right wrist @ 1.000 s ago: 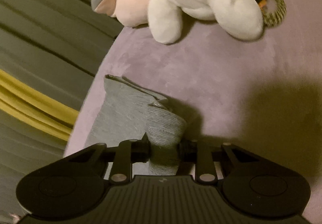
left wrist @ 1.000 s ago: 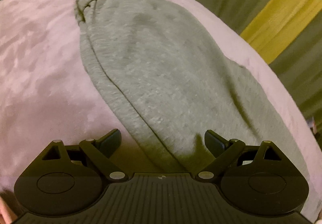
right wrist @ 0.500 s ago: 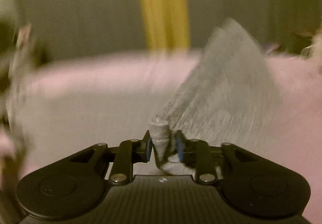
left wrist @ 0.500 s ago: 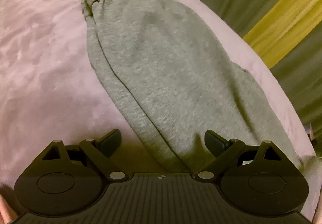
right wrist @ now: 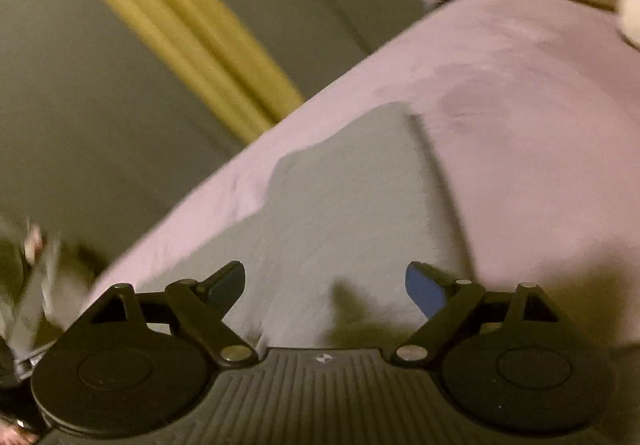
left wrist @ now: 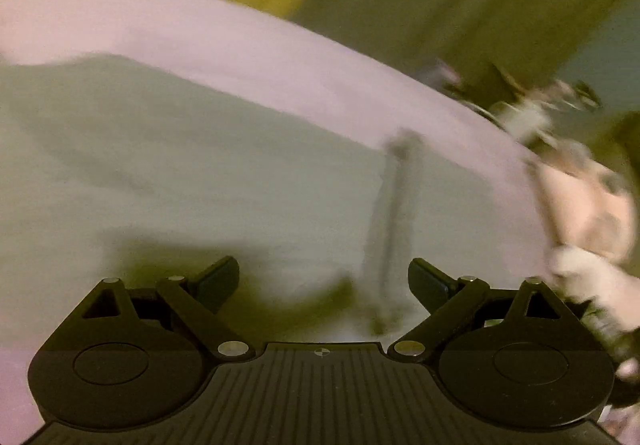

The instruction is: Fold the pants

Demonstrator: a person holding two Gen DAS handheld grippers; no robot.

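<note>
Looking along both tools, we saw the grey pants lying flat on a pink bed cover near its edge. Our right tool had just been opening, nothing between its fingers; our left tool stood released too. Behind hung olive curtains with a yellow stripe. A pale plush toy lay blurred at the side.

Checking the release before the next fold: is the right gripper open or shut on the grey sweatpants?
Open. The right gripper has just been opening; its jaws stand wide apart, and the grey sweatpants lie flat beyond, unpinched.
</note>
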